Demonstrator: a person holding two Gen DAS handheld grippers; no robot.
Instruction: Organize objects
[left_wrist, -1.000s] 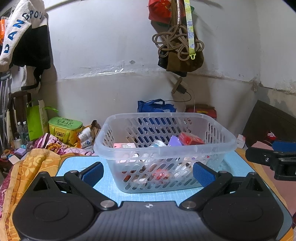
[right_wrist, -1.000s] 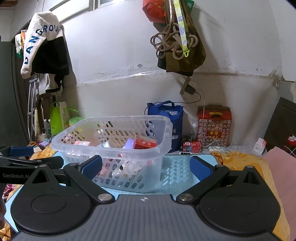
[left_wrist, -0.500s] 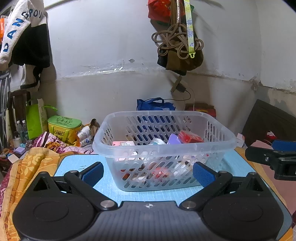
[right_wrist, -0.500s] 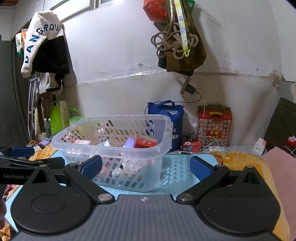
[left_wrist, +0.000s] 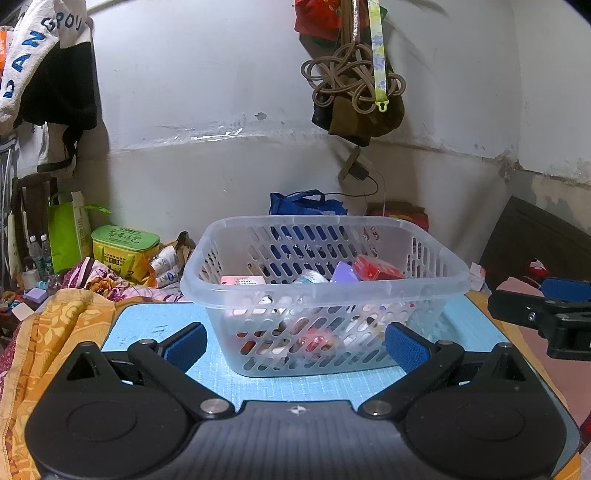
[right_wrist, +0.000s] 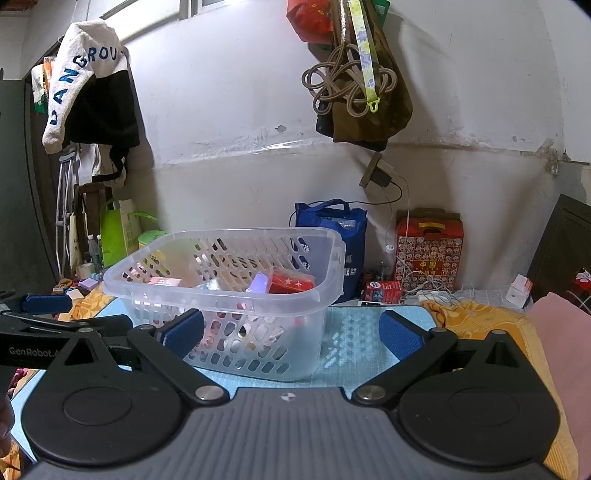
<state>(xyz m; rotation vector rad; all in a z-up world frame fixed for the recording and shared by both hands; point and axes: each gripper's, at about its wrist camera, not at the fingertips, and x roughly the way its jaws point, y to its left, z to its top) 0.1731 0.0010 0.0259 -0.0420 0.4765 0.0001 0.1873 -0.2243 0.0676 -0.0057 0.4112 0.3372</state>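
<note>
A clear plastic basket with slotted walls stands on a light blue mat. It holds several small items, among them a red box, a purple piece and a pink box. My left gripper is open and empty, just in front of the basket. My right gripper is open and empty, with the basket ahead to its left and the red box inside. Each gripper shows at the edge of the other's view.
An orange patterned cloth lies left of the mat. A green tin and small bottles stand at the back left. A blue bag and a red patterned box stand by the wall. A pink cloth lies right.
Both views have shifted very slightly; the basket sits a touch higher in the left wrist view. Both grippers stay open and empty.
</note>
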